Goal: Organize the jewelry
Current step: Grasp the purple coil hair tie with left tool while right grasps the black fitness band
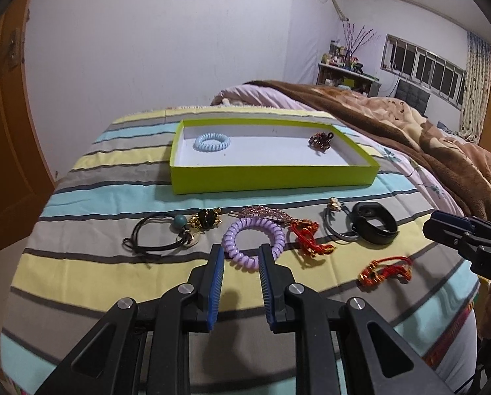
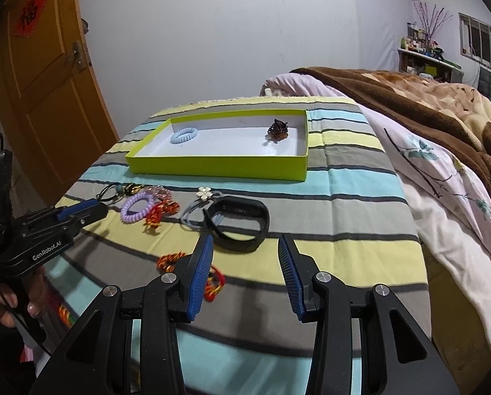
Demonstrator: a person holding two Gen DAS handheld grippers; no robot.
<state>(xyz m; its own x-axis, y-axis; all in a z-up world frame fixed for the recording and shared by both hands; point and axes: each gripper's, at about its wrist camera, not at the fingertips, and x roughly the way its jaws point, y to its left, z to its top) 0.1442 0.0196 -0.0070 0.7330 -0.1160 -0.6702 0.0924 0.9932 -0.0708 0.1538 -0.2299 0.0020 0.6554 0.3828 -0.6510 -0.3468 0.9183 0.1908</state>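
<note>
Red knotted bracelet [image 2: 212, 283] half hidden behind right gripper [image 2: 245, 253], both grippers' jaws apart, empty.

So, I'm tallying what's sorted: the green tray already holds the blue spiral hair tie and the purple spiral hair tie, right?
Not quite. The green tray holds the blue spiral hair tie and a dark beaded piece. The purple spiral hair tie lies on the striped cloth, as the left wrist view shows.

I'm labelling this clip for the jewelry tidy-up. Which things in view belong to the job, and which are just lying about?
Job:
green tray
blue coil tie
purple coil tie
black band
red knot charm
beaded cord

Lying about:
brown blanket
door
shelf
</note>
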